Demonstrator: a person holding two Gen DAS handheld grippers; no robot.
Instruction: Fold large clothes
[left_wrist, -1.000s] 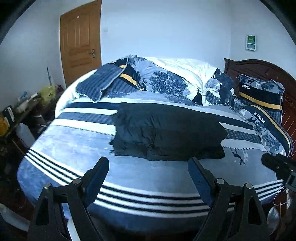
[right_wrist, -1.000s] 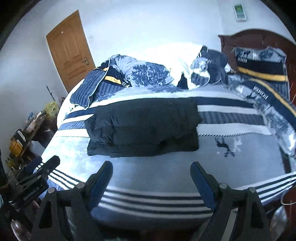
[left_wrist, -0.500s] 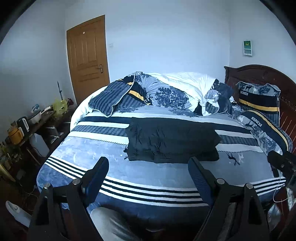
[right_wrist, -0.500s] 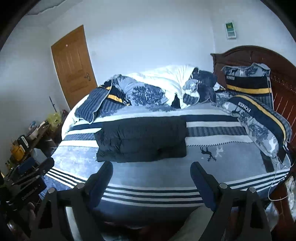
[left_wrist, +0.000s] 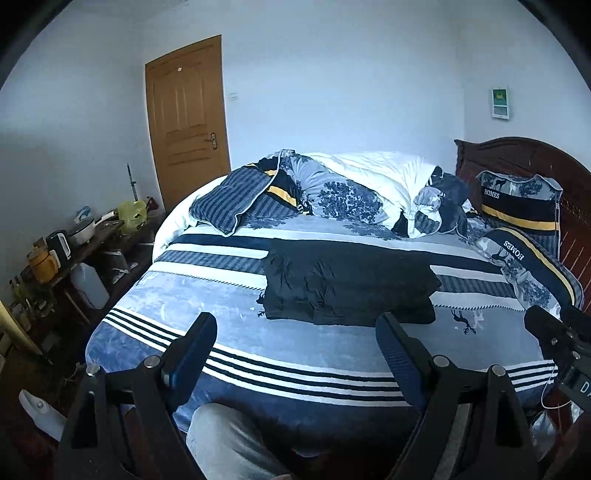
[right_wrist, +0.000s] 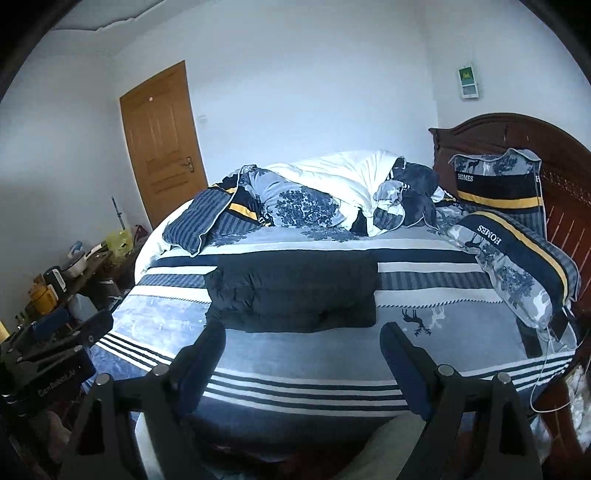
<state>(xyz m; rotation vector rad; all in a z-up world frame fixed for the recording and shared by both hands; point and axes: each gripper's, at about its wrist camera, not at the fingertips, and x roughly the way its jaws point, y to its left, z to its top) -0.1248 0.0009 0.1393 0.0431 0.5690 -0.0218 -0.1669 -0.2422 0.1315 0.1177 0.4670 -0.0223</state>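
Dark folded garment (left_wrist: 347, 284) beside "HOMES" pillows (left_wrist: 517, 199); each hand-held gripper (left_wrist: 295, 339) (right_wrist: 303, 350) spread, empty.

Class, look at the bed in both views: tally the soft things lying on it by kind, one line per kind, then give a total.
Folded dark garment: 1
HOMES pillows: 2
Striped blue cushion: 1
Crumpled duvet: 1
Total: 5
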